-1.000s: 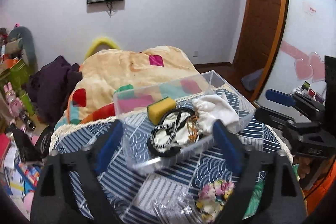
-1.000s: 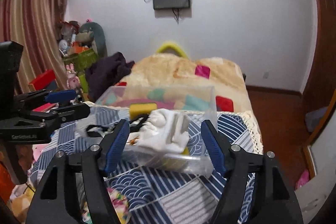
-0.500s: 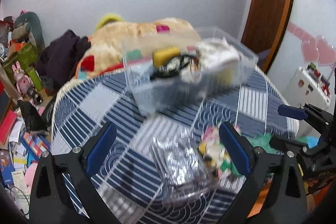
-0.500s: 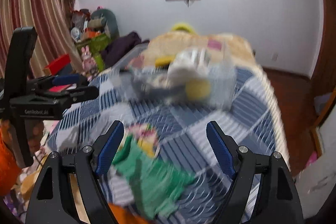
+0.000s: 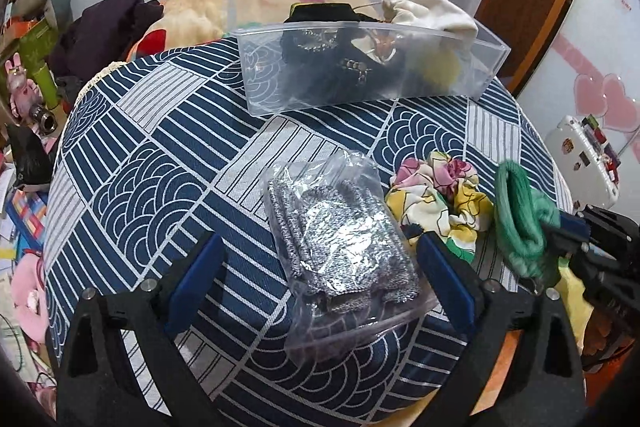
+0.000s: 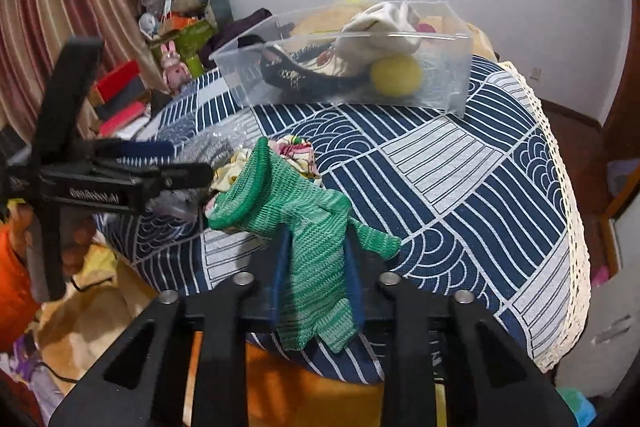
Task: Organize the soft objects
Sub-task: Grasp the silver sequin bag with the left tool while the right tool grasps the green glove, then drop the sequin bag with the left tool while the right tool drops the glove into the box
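Note:
My right gripper (image 6: 316, 247) is shut on a green knitted glove (image 6: 292, 211), lifted just above the table's front edge; it also shows in the left wrist view (image 5: 524, 223). My left gripper (image 5: 320, 267) is open, its fingers on either side of a clear bag of grey knitted cloth (image 5: 340, 247) lying on the table. A floral scrunchie (image 5: 440, 195) lies between bag and glove. A clear plastic box (image 5: 360, 67) at the back holds a white cloth (image 5: 428, 15), black items and a yellow sponge (image 6: 396, 75).
The round table has a blue-and-white patterned cloth (image 5: 160, 155) with a lace edge (image 6: 568, 227). A bed with a patchwork blanket stands behind. Toys and clutter lie on the floor at the left (image 5: 24, 87).
Both grippers pulled back and tilted down from the box to the table's front. My right gripper closed on the green glove. My left gripper came down around the bag.

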`<state>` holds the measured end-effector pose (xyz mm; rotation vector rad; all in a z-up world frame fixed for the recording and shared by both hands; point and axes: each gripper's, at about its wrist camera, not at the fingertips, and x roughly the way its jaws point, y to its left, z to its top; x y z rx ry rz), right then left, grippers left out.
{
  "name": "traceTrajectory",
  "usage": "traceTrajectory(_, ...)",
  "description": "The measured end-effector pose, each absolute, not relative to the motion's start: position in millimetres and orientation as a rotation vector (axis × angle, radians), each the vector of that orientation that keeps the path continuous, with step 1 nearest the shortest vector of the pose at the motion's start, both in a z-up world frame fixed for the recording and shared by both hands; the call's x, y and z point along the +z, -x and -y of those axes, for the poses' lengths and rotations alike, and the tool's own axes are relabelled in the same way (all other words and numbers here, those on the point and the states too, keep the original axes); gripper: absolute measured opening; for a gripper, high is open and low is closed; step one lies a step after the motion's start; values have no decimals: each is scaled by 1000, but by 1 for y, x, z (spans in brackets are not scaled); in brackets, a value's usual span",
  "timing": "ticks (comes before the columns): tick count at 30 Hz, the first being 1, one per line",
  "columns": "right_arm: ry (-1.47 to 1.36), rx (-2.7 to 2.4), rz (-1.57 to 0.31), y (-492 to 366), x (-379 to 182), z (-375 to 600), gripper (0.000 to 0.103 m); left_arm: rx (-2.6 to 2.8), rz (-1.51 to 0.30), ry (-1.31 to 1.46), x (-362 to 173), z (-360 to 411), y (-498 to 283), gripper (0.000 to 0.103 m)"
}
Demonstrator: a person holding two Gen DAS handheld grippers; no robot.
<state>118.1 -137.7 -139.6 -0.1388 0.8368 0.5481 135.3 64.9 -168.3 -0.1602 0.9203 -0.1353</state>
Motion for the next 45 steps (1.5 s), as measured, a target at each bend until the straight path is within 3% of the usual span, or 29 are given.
traceTrajectory(4, 112, 531, -798, -118, -131, 142, 13, -189, -932, 180, -170, -63, -136, 61)
traceTrajectory(8, 92, 523, -758, -117, -120, 142, 13, -184, -903, 168, -164, -63, -134, 45)
traceTrajectory(13, 74, 518, -707, -121, -106, 145, 13, -170, -844, 146, -145, -67, -128, 34)
traceTrajectory(31, 19, 521, -528, -159, -49, 128, 13, -146, -538, 130, -44, -84, -145, 33)
traceTrajectory(45, 51, 522, -566, -213, -62, 79, 13, -130, -596, 185, -63, -95, -220, 33)
